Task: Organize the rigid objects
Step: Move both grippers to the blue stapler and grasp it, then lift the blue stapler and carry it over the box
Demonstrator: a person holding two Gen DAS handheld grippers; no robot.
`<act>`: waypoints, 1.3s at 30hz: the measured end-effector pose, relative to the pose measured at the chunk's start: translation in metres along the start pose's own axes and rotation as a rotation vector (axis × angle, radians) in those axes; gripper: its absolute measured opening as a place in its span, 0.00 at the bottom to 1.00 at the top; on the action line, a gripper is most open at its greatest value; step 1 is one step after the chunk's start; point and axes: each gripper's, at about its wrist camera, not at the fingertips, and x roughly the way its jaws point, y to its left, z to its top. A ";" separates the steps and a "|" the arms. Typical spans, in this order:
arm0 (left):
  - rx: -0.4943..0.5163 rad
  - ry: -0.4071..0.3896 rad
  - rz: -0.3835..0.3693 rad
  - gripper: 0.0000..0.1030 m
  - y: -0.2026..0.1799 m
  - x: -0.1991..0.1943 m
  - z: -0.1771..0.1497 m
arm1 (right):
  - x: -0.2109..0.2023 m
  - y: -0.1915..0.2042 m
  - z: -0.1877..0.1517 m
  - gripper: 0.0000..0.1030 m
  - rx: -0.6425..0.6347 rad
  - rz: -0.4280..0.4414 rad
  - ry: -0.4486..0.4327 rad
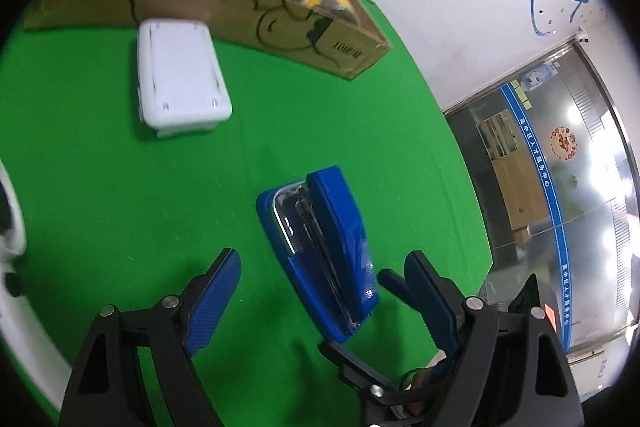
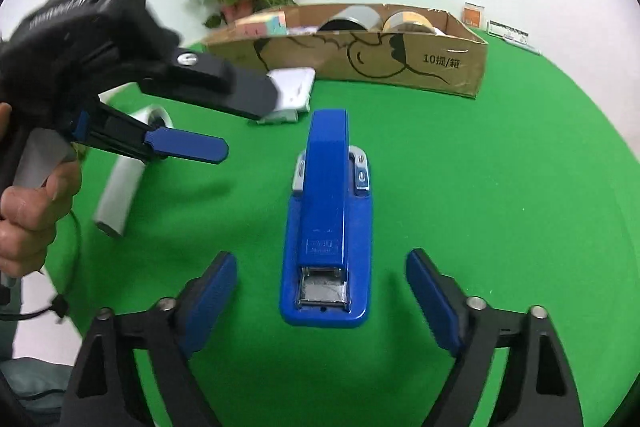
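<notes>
Both grippers stand wide open and hold nothing: the right gripper [image 2: 320, 291] frames the near end of a blue metal stapler [image 2: 326, 223] lying flat on the green felt tabletop [image 2: 480, 187], untouched. The left gripper [image 1: 320, 287] hovers alongside. Open cloth surrounds the stapler; a white plastic box [image 1: 178, 75] and brown cardboard carton [image 2: 440, 63] sit well beyond.

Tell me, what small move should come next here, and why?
Probably ease the left gripper down around the blue stapler and close. Both grippers stand open, the stapler lies free on the green table, and the cardboard box waits behind.
</notes>
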 end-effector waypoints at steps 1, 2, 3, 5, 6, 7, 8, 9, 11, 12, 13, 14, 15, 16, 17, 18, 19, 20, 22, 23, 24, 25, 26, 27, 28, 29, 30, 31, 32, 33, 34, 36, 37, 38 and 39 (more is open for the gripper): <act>-0.013 0.013 -0.019 0.81 0.002 0.005 -0.001 | 0.005 0.003 -0.001 0.59 -0.004 -0.009 0.025; -0.021 0.023 -0.028 0.81 0.002 0.009 -0.002 | 0.007 0.007 -0.003 0.53 -0.014 -0.032 0.028; -0.023 0.036 -0.028 0.81 0.002 0.014 -0.003 | 0.006 0.005 -0.004 0.49 -0.021 -0.037 0.027; -0.011 0.064 -0.019 0.81 0.000 0.022 -0.005 | 0.001 0.006 -0.003 0.49 -0.004 -0.034 0.036; -0.009 0.072 -0.021 0.81 -0.001 0.024 -0.006 | -0.003 0.003 -0.003 0.49 0.016 -0.022 0.038; -0.010 0.082 -0.029 0.81 -0.002 0.026 -0.007 | -0.006 0.002 -0.003 0.48 0.036 -0.008 0.041; -0.016 0.091 -0.038 0.81 -0.002 0.029 -0.008 | -0.009 0.000 -0.003 0.48 0.065 0.010 0.046; -0.020 0.094 -0.047 0.81 -0.001 0.029 -0.009 | -0.013 -0.001 -0.004 0.48 0.096 0.029 0.051; -0.017 0.089 -0.052 0.80 -0.002 0.030 -0.008 | -0.017 -0.004 -0.005 0.48 0.151 0.069 0.063; -0.015 0.094 -0.054 0.80 -0.003 0.030 -0.008 | -0.019 -0.005 -0.006 0.48 0.184 0.095 0.070; -0.012 0.094 -0.053 0.80 -0.003 0.032 -0.007 | -0.020 -0.007 -0.006 0.48 0.210 0.117 0.076; -0.014 0.093 -0.051 0.80 -0.003 0.031 -0.007 | -0.021 -0.009 -0.006 0.48 0.240 0.145 0.086; -0.017 0.093 -0.049 0.79 -0.003 0.031 -0.008 | -0.021 -0.009 -0.007 0.48 0.258 0.164 0.093; -0.019 0.095 -0.046 0.76 -0.004 0.032 -0.007 | -0.021 -0.009 -0.007 0.48 0.272 0.178 0.099; -0.025 0.109 -0.048 0.64 -0.003 0.033 -0.008 | -0.023 -0.007 -0.007 0.48 0.278 0.189 0.102; -0.028 0.107 -0.041 0.62 -0.002 0.033 -0.008 | -0.023 -0.006 -0.007 0.48 0.277 0.191 0.104; -0.026 0.106 -0.029 0.58 -0.002 0.034 -0.008 | -0.024 -0.004 -0.008 0.48 0.279 0.191 0.106; -0.021 0.106 -0.019 0.56 -0.001 0.034 -0.008 | -0.026 -0.002 -0.008 0.47 0.281 0.191 0.108; -0.026 0.095 -0.016 0.56 0.000 0.030 -0.009 | -0.028 0.002 -0.007 0.47 0.272 0.194 0.105; -0.031 0.085 -0.017 0.56 0.001 0.027 -0.009 | -0.028 0.002 -0.005 0.47 0.269 0.194 0.096; -0.034 0.075 -0.020 0.56 0.002 0.024 -0.008 | -0.018 -0.003 0.002 0.47 0.266 0.194 0.089; -0.033 0.063 -0.024 0.56 0.000 0.021 -0.005 | -0.015 -0.004 0.006 0.47 0.261 0.193 0.081; -0.025 0.053 -0.023 0.56 -0.001 0.018 -0.004 | -0.020 -0.002 0.009 0.47 0.252 0.192 0.065; -0.013 0.037 -0.022 0.55 -0.004 0.013 -0.001 | -0.019 -0.001 0.015 0.47 0.245 0.191 0.054; 0.000 0.019 -0.021 0.55 -0.007 0.007 0.002 | -0.017 0.000 0.023 0.47 0.238 0.189 0.039; 0.012 0.005 -0.019 0.55 -0.011 0.002 0.005 | -0.020 0.002 0.030 0.47 0.226 0.186 0.019; 0.029 -0.016 -0.017 0.55 -0.015 -0.006 0.010 | -0.025 0.004 0.036 0.47 0.214 0.182 -0.001; 0.043 -0.037 -0.015 0.55 -0.018 -0.013 0.015 | -0.030 0.008 0.044 0.47 0.201 0.178 -0.026; 0.059 -0.059 -0.013 0.55 -0.022 -0.021 0.020 | -0.035 0.011 0.052 0.47 0.192 0.178 -0.046; 0.070 -0.074 -0.013 0.55 -0.025 -0.026 0.025 | -0.037 0.012 0.059 0.47 0.188 0.178 -0.060; 0.082 -0.092 -0.014 0.55 -0.027 -0.032 0.030 | -0.040 0.014 0.067 0.47 0.181 0.177 -0.077; 0.105 -0.120 -0.015 0.55 -0.032 -0.044 0.045 | -0.045 0.017 0.085 0.47 0.170 0.174 -0.113; 0.120 -0.133 -0.014 0.55 -0.034 -0.049 0.052 | -0.047 0.019 0.095 0.47 0.165 0.172 -0.127; 0.132 -0.142 -0.011 0.55 -0.037 -0.052 0.058 | -0.049 0.020 0.104 0.47 0.161 0.169 -0.138; 0.145 -0.154 -0.009 0.55 -0.038 -0.057 0.065 | -0.049 0.022 0.113 0.47 0.158 0.167 -0.150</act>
